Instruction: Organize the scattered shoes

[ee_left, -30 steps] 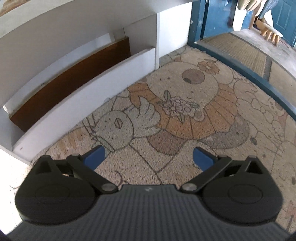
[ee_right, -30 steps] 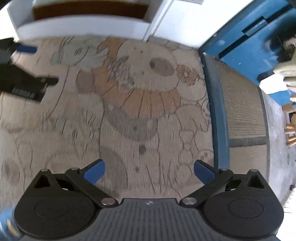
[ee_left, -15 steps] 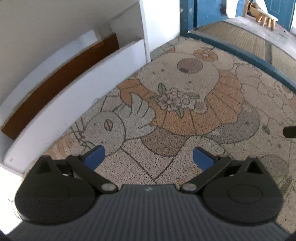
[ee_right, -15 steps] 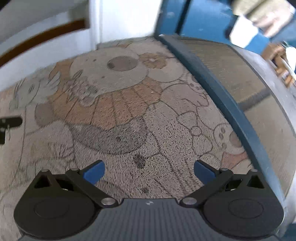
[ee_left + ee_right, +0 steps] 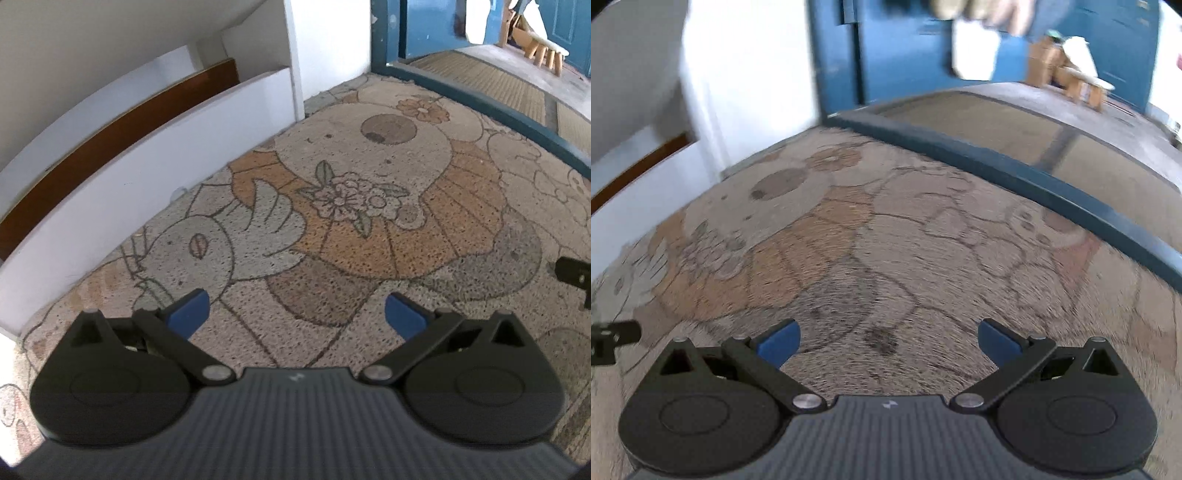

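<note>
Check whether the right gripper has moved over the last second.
Yes. The right gripper has swung up and rightward: the white shoe shelf slid from top centre to the left edge, and the blue door frame now crosses the view.

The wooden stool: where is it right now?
In the left wrist view the stool stands at the top right, beyond the blue door frame, far from the mat.

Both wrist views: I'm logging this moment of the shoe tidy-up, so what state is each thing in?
Left gripper: open, holding nothing, above the mat.
Right gripper: open, holding nothing, view motion-blurred.
Cartoon-patterned floor mat: lying flat, no shoes visible on it.
White shelf with brown wooden board: lowest compartment shows no shoes.
Blue door: cannot tell whether open or shut.
</note>
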A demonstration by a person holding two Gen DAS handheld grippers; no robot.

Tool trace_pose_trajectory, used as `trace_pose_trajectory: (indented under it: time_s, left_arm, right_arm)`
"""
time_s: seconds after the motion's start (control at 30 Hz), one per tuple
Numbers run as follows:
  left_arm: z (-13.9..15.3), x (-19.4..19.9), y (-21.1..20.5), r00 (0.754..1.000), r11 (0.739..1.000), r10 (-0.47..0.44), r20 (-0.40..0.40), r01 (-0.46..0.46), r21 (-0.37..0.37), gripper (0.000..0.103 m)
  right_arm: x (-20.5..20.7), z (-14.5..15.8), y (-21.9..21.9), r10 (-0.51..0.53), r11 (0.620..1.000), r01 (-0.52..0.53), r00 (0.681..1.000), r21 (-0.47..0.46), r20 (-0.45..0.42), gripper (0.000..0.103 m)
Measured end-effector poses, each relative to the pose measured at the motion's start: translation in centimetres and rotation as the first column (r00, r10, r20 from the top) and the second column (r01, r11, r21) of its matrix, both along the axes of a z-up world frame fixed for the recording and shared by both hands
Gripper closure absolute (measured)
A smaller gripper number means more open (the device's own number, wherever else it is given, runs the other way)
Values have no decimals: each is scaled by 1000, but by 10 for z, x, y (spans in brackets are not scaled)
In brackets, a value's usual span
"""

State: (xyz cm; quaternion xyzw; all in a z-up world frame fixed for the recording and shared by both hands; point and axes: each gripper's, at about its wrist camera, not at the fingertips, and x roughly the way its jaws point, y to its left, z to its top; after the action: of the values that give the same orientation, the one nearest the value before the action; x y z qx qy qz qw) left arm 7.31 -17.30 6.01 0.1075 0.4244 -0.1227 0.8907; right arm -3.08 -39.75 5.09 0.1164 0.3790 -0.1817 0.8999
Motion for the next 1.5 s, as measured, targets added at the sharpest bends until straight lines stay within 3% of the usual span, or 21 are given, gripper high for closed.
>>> trace_pose_trajectory:
  time_s: [0.33,0.43,0.63,1.0,1.33,1.5]
  left_arm:
    - [-20,0,-17,996,1000,-26,86,25,6,0]
    - [-34,0,-14,999,1000,-17,42,17,-5,0]
    - [-39,6,-2,999,993,42,-16,-43,-109,0]
    - [-47,-7,1,996,992,21,83,-10,-129,0]
    - [-47,-7,2,995,991,23,98,-10,-136,0]
    - [-51,-15,5,989,988,32,144,-10,-156,0]
  right_arm:
    - [-4,-15,-7,-11,1000,11,1000,-27,-2,0]
    - [-3,-19,2,16,999,-16,1000,-28,-1,0]
    - [-1,-28,12,19,1000,-20,1000,-24,-17,0]
    - [-5,-36,18,12,998,-13,1000,-54,-5,0]
    - [-14,-42,21,33,996,-28,998,-89,56,0]
    - [-17,-45,23,48,994,-39,995,-106,83,0]
